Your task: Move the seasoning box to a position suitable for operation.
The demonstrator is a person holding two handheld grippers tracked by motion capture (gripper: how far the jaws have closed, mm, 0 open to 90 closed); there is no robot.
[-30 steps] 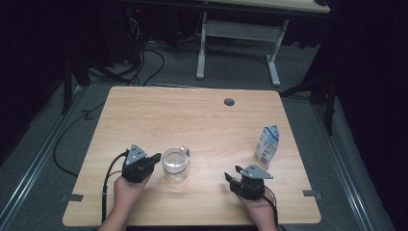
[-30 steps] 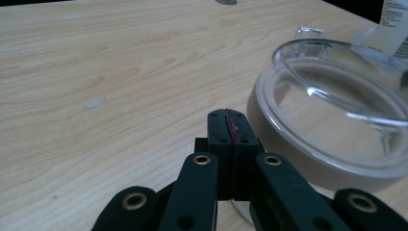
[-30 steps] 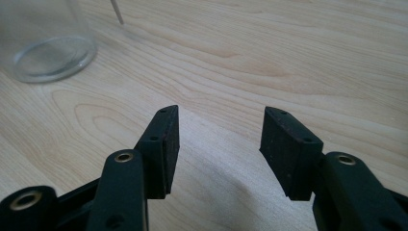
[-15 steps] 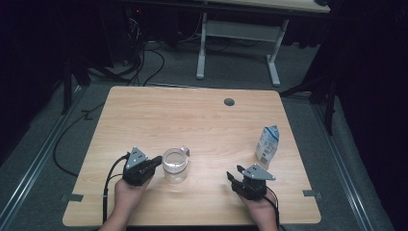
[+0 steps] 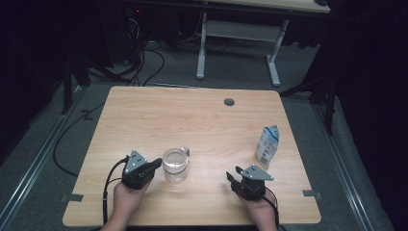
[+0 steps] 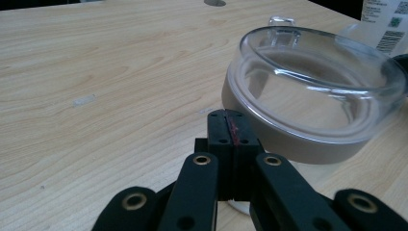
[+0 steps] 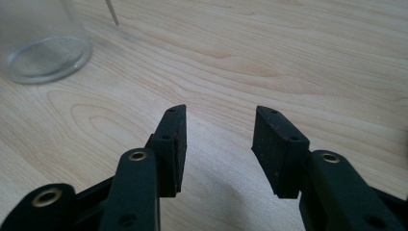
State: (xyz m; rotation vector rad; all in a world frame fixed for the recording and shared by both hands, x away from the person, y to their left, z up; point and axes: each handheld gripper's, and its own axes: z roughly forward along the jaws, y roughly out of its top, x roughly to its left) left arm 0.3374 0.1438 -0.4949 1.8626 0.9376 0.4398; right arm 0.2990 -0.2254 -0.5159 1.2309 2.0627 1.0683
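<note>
A clear glass cup (image 5: 175, 164) (image 6: 312, 91) (image 7: 38, 41) stands empty near the front of the wooden table (image 5: 192, 120). My left gripper (image 5: 155, 164) (image 6: 230, 120) sits just left of the cup, its jaws shut with nothing between them, tips close to the cup's wall. My right gripper (image 5: 232, 177) (image 7: 219, 132) rests at the front right, well clear of the cup, jaws open over bare wood; they have just been closing, with nothing between them. A small white and blue carton (image 5: 267, 146) stands upright right of the cup, behind the right gripper.
A round grommet hole (image 5: 229, 101) lies near the table's far edge. Beyond the table stand a white desk frame (image 5: 240, 33) and cables on a dark floor. A cable trails from the left gripper over the front edge.
The right gripper's jaws stand a little narrower than before. Both hands stay in place, and the cup and carton have not moved.
</note>
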